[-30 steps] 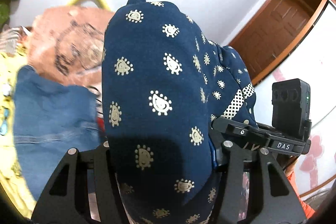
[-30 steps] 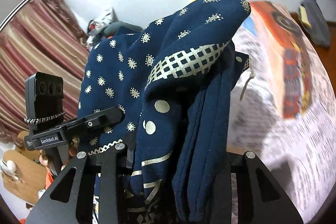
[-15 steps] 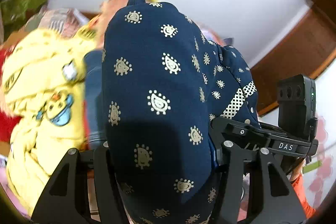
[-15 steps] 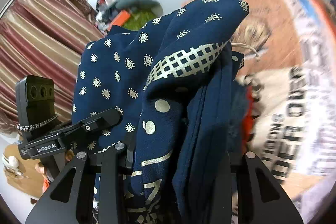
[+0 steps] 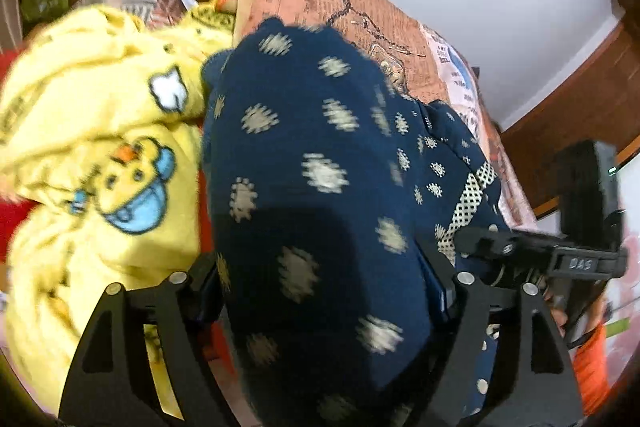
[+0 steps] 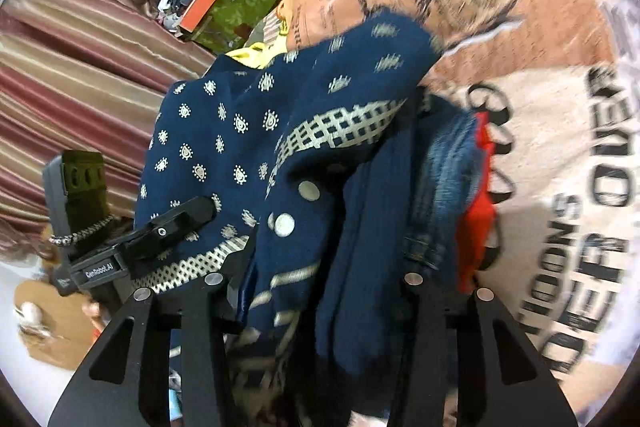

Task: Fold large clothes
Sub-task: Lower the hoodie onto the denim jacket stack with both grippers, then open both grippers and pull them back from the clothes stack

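A folded navy garment with cream paisley dots and a checkered band (image 5: 320, 195) is bunched between the jaws of my left gripper (image 5: 324, 291), which is shut on it. The same garment (image 6: 304, 155) fills the right wrist view, where my right gripper (image 6: 320, 287) is shut on its thick folded edge. The two grippers sit side by side; the right one shows in the left wrist view (image 5: 576, 259) and the left one in the right wrist view (image 6: 120, 259). The fingertips are hidden by cloth.
A yellow fleece garment with a duck print (image 5: 100, 163) lies left. Blue denim (image 6: 444, 187) and red cloth (image 6: 480, 211) lie under the navy garment. An orange and white printed bedspread (image 6: 560, 131) covers the bed. Striped curtains (image 6: 60, 67) hang left; a wooden door frame (image 5: 580, 99) stands right.
Both grippers have tilted down from the wall toward the bed, carrying the navy garment with them. The clothes pile and bedspread now fill the views. The grip has not changed.
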